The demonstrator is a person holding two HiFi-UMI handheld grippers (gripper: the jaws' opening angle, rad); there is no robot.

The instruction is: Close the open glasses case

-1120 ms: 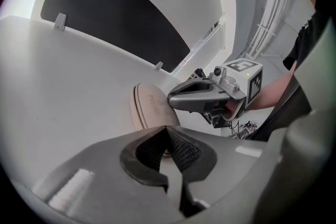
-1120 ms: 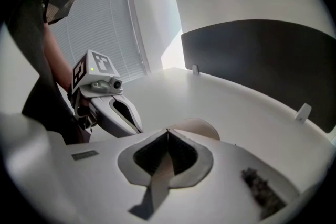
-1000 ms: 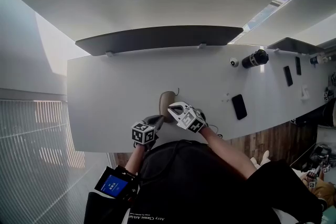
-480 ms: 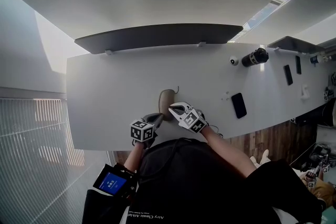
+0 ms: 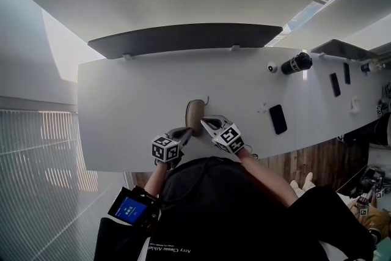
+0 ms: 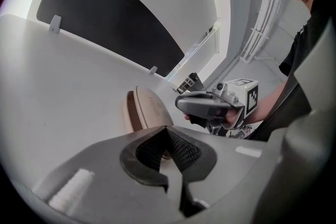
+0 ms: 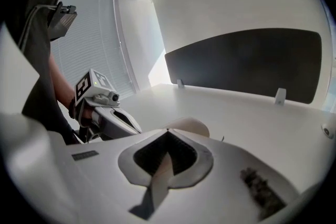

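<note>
A tan oval glasses case (image 5: 195,113) lies on the white table (image 5: 128,107) near its front edge. In the left gripper view the case (image 6: 146,109) shows its lid lying low over the base, with a darker band along its left side. My left gripper (image 5: 182,132) is shut and empty, just short of the case's near end. My right gripper (image 5: 206,123) is also shut and empty, at the case's right side. From the right gripper view the case (image 7: 190,125) peeks out just behind the closed tips, and the left gripper (image 7: 113,115) sits to the left.
A black phone (image 5: 278,119) lies to the right of the case. Further back right are a black cylinder (image 5: 297,64) and a small white object (image 5: 272,68). A dark panel (image 5: 183,40) runs along the table's back edge. The table's front edge is right below both grippers.
The left gripper has crept a little closer to the case's near end. The right gripper stays beside the case. The case itself has not visibly moved.
</note>
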